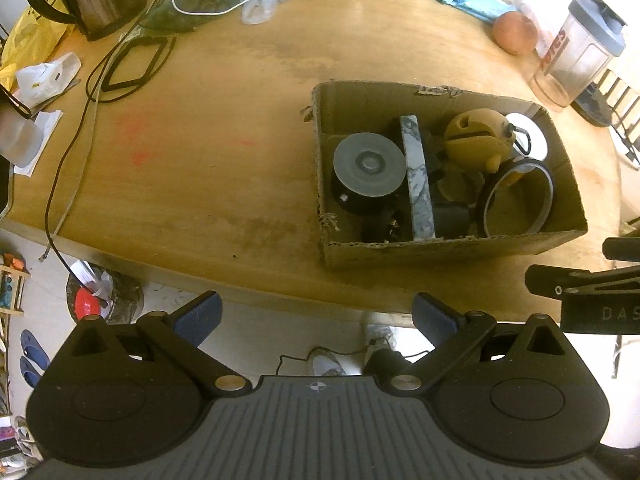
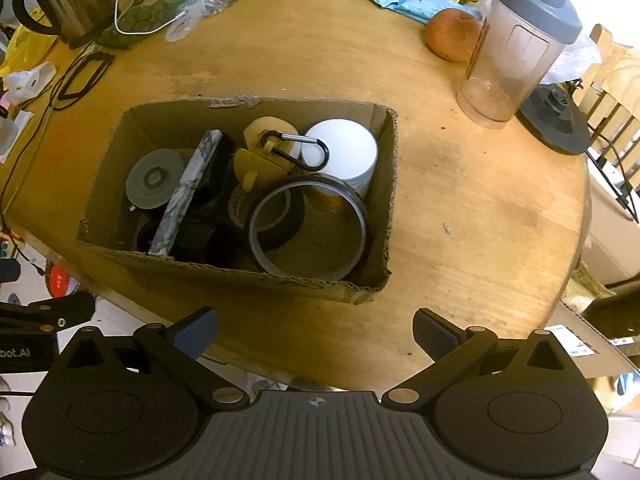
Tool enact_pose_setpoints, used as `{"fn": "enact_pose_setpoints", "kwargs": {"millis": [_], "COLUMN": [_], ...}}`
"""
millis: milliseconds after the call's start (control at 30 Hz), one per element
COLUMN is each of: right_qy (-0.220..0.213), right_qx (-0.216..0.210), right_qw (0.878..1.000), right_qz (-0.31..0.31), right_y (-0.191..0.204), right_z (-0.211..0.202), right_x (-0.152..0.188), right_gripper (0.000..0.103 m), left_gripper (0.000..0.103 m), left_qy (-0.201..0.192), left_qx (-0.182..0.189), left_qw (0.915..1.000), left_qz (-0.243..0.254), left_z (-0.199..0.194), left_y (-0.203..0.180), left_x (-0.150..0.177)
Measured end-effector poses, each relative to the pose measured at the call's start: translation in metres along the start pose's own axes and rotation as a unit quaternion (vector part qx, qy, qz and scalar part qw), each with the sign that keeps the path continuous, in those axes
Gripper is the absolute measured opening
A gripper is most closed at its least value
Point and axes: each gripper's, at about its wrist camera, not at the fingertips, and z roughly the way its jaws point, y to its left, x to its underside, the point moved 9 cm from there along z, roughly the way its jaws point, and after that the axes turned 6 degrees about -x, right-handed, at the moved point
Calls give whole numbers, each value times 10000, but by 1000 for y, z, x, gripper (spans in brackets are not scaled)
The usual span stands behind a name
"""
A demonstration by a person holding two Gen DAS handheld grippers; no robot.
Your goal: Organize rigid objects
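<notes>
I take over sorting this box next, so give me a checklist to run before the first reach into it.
1. Left gripper open and holding nothing: ok.
2. Right gripper open and holding nothing: ok.
3. Open brown cardboard box flat on the round wooden table: ok.
4. Large dark tape ring on top and reachable: ok.
5. Grey marbled slab lying steady: not ok, it leans tilted across other items.
6. Black carabiner free of the yellow round toy: cannot tell.
</notes>
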Motion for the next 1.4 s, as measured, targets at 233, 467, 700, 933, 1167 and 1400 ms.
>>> {"fn": "enact_pose_setpoints", "kwargs": {"millis": [233, 467, 700, 933, 1167, 1400], "right_qy": [-101, -217, -221, -168, -119, -98], "right_qx": [5, 27, 87, 327, 433, 425], "right_qw": [9999, 9997, 9997, 9992, 9986, 9986], "right_qz": [-33, 52, 10, -183, -262, -286], "right_y": [4, 0, -2, -1, -1, -1], "right_z": [-6, -12, -12, -12, -10, -8], "right_x": [-9, -19, -23, -27, -29, -30], "right_gripper": [103, 103, 103, 103, 103, 103], "left_gripper": [103, 103, 103, 103, 103, 103], "left_qy": [-37, -88, -118, -91, -51, -63], "left_qx": [37, 75, 144, 124, 113, 67], "left_qw": [9999, 9998, 9997, 9998, 9998, 9999], "left_qz": [-94, -137, -136, -159, -175, -147], "left_z": [-5, -8, -10, -7, -5, -6], "left_y": [1, 0, -3, -1, -1, 1], "left_x": [-9, -19, -25, -28, -29, -30]}}
